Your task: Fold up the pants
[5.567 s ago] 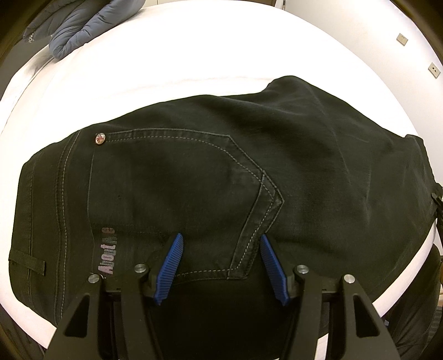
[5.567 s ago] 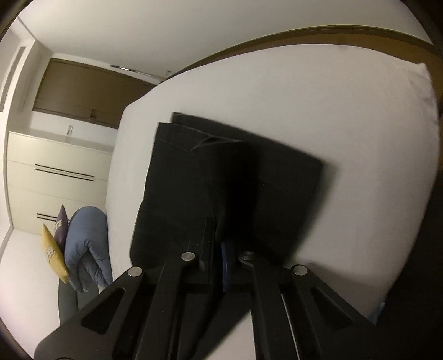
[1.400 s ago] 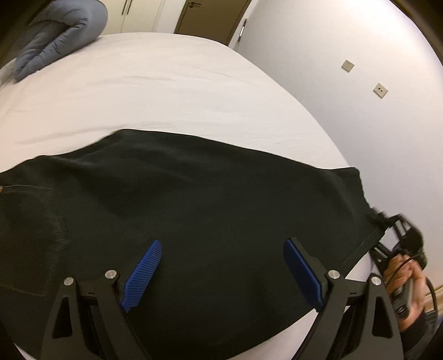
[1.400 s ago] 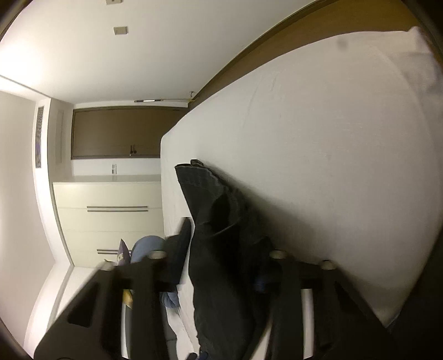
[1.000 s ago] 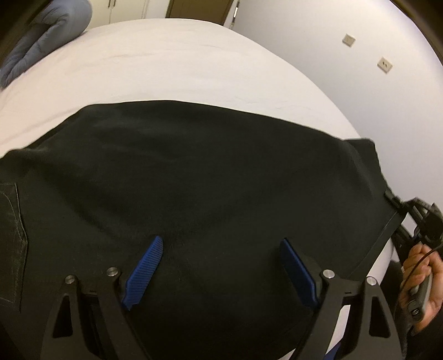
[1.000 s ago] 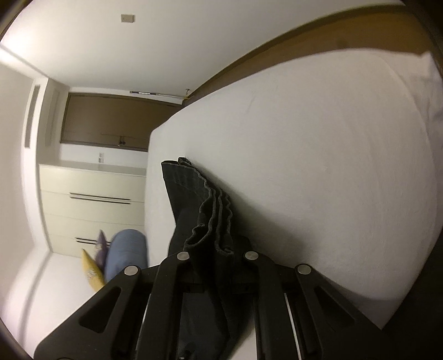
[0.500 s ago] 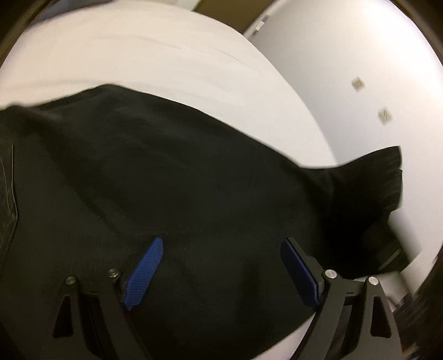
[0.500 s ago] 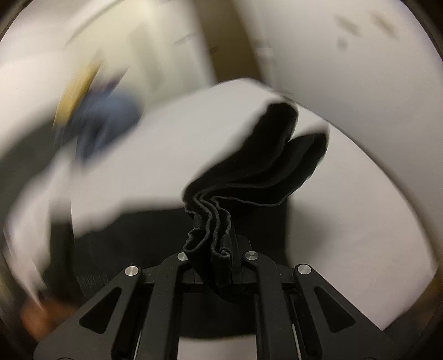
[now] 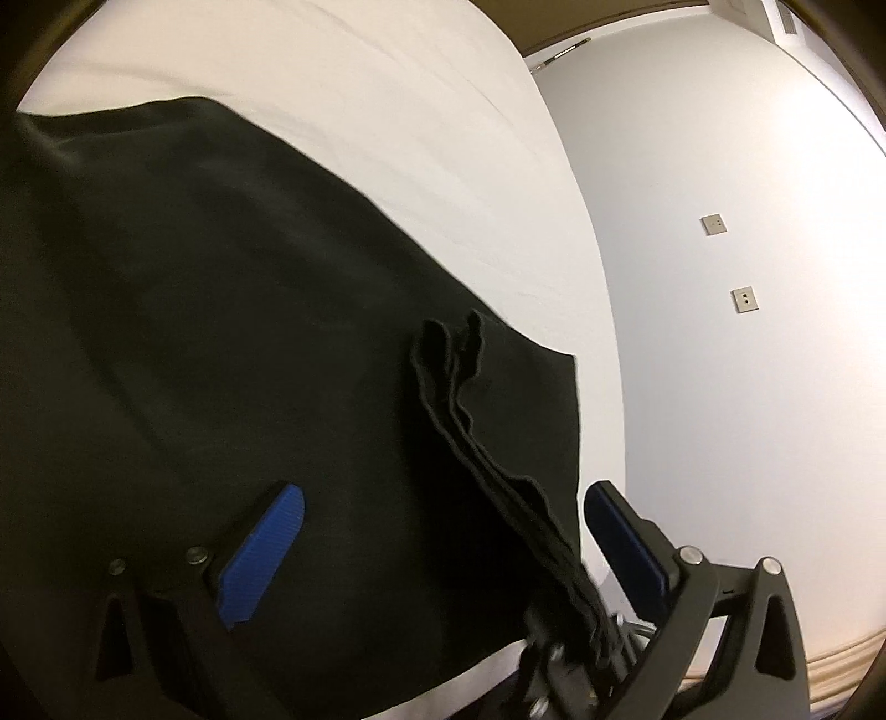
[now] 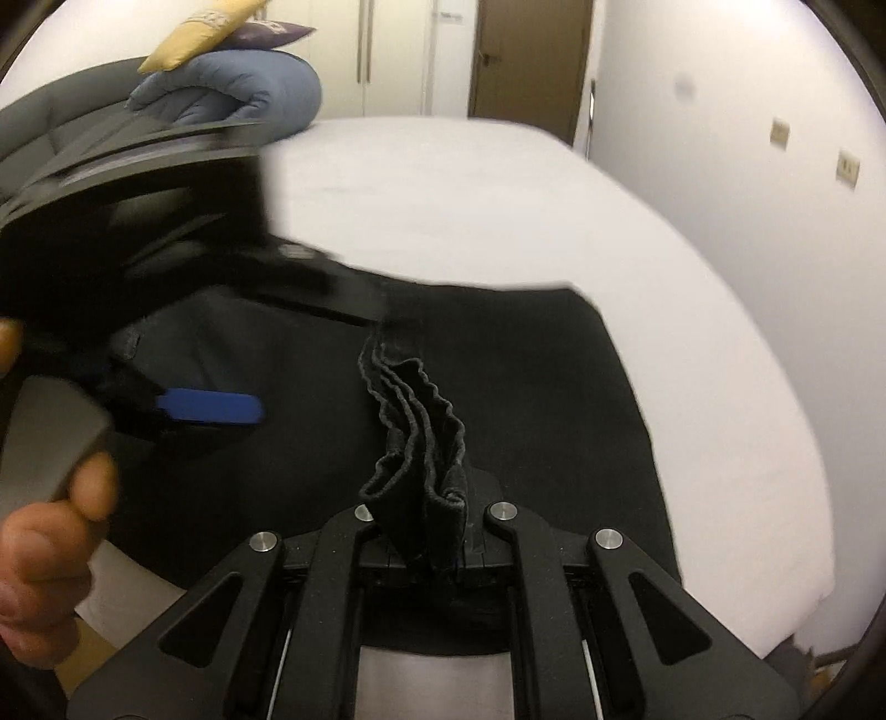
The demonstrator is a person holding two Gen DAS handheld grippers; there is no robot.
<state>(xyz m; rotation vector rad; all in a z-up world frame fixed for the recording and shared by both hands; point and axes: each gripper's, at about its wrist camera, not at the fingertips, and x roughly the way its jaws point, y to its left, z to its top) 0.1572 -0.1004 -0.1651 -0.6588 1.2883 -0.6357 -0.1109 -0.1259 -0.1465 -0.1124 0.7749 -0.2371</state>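
Black pants (image 9: 221, 310) lie spread on a white bed (image 9: 387, 111). My left gripper (image 9: 443, 531) is open and empty, its blue pads (image 9: 260, 548) hovering just above the cloth. My right gripper (image 10: 423, 531) is shut on the bunched, stacked hem edges of the pants (image 10: 421, 443), lifted over the flat part of the pants (image 10: 542, 399). The lifted hem (image 9: 498, 459) and the right gripper's body (image 9: 559, 664) show in the left wrist view between the left fingers. The left gripper (image 10: 210, 410) and the hand holding it (image 10: 50, 531) show blurred in the right wrist view.
A white wall with two switch plates (image 9: 742, 299) runs along the bed's right side. A rolled blue duvet (image 10: 232, 94) with a yellow pillow (image 10: 194, 16) sits on a dark chair at the far left. A brown door (image 10: 531, 61) stands behind the bed.
My right gripper has swung round with the pinched hems and carried them over the pants toward the left gripper. The left gripper has stayed open, shifting toward the pants' right end.
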